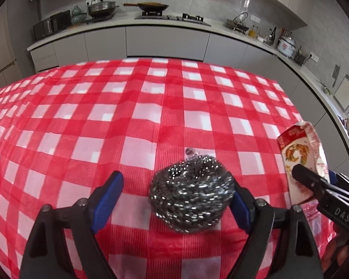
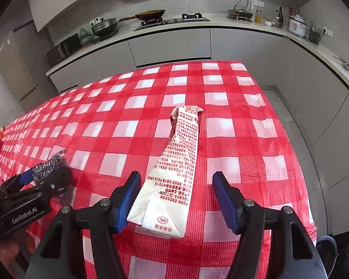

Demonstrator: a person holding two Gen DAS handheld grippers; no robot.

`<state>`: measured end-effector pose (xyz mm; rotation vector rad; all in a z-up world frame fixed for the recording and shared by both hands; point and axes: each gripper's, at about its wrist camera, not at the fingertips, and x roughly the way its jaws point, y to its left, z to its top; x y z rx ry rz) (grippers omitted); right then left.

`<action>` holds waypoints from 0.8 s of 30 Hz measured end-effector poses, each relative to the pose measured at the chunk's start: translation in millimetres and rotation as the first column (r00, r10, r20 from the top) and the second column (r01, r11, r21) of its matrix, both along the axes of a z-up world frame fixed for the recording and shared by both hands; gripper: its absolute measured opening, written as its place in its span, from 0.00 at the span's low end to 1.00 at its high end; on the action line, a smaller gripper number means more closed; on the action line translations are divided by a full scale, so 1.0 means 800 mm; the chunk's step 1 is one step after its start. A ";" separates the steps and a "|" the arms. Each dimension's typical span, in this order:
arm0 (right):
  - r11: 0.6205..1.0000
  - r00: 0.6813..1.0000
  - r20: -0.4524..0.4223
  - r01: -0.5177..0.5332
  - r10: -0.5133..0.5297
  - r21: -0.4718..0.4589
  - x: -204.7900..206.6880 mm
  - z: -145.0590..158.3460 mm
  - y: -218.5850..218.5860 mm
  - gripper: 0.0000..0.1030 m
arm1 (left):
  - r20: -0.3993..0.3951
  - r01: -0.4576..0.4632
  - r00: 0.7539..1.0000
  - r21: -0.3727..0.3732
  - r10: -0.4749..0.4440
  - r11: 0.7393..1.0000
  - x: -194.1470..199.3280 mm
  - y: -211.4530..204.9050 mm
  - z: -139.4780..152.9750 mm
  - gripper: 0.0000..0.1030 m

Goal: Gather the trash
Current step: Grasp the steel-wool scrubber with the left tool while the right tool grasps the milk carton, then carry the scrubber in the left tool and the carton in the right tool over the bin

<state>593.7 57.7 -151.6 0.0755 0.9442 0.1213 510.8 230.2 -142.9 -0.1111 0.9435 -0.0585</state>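
Left gripper (image 1: 178, 194) spread, straddling the steel scourer (image 1: 191, 193) at 6 o'clock on the checked tablecloth (image 1: 128, 116), evidently for pickup; right gripper (image 2: 176, 200) likewise spread astride the flattened carton (image 2: 174, 174), ungripped.

A home kitchen: gas stove (image 1: 172, 16), wok (image 1: 153, 6), rice cooker (image 1: 286, 45), checkered tablecloth (image 1: 132, 107)

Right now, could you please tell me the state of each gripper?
Left gripper: jaws open around the steel wool scourer, not clamped.
Right gripper: jaws open around the flattened carton, not gripping.
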 end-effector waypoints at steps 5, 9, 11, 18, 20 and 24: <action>1.000 1.000 -0.011 -0.015 0.015 -0.014 0.004 -0.005 0.004 0.37 | 0.025 0.006 1.000 0.011 -0.006 1.000 0.001 -0.002 0.002 0.53; 0.999 0.999 0.010 -0.032 0.032 -0.007 -0.005 0.001 0.005 0.37 | 0.043 0.011 0.999 -0.013 -0.011 1.000 -0.009 0.001 0.007 0.50; 0.999 0.999 0.021 -0.035 0.035 0.005 -0.011 0.007 0.002 0.37 | 0.059 0.000 0.998 -0.006 0.001 1.000 -0.021 0.004 0.013 0.50; 0.997 0.995 0.067 -0.069 0.067 0.023 -0.045 0.030 -0.004 0.37 | 0.107 -0.032 0.994 0.003 0.032 0.999 -0.063 0.011 0.034 0.50; 0.997 0.994 0.076 -0.076 0.074 0.027 -0.057 0.035 -0.009 0.37 | 0.116 -0.039 0.993 0.014 0.037 0.999 -0.075 0.009 0.039 0.50; 0.995 0.992 0.090 -0.095 0.092 0.032 -0.084 0.044 -0.019 0.37 | 0.122 -0.054 0.991 0.032 0.050 0.998 -0.092 -0.002 0.046 0.50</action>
